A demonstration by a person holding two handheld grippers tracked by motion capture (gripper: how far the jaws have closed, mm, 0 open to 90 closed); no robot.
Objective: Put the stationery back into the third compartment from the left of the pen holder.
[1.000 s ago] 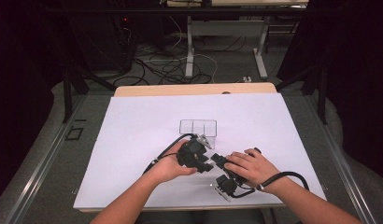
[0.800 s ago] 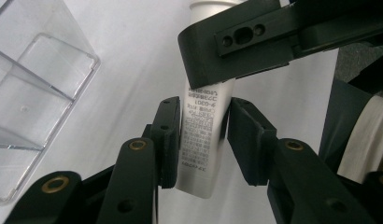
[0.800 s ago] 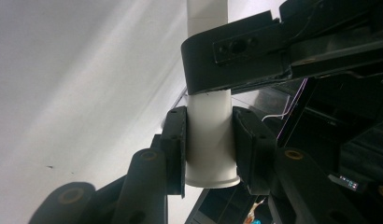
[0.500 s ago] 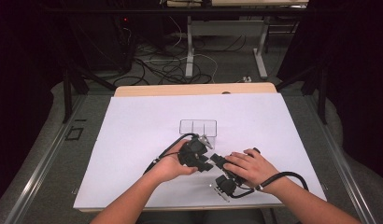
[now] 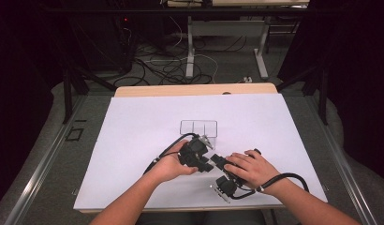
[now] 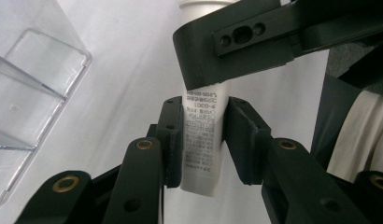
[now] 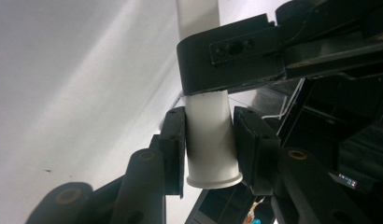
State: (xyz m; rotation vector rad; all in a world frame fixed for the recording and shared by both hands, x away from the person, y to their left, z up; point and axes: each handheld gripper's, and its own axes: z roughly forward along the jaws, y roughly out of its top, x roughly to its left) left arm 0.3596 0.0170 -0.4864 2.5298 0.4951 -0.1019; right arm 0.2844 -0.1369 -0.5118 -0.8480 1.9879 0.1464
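**White tube gripped at both ends over the counter**

The white tube point(image 6: 202, 140), printed with small grey text, sits between the two tools, above the near middle of the counter point(image 5: 134, 140); its flat printed end lies between the pads of the left tool point(image 6: 202, 140), whose jaws have just been closing and now press on both its sides; its cap end, a white flared cylinder, is clamped between the pads of the right tool point(image 7: 209, 144), whose jaws have eased a touch wider yet grasp it all the same; each tool's jaw crosses the tube just beyond the other's grip.

In the high view the left tool point(image 5: 195, 154) and the right tool point(image 5: 219, 163) meet tip to tip, the person's hands wrapped over them, cables trailing near and to either side; just beyond the left tool, on the far side, stands a clear plastic organiser point(image 5: 198, 128) with three compartments; a white sheet covers the counter.
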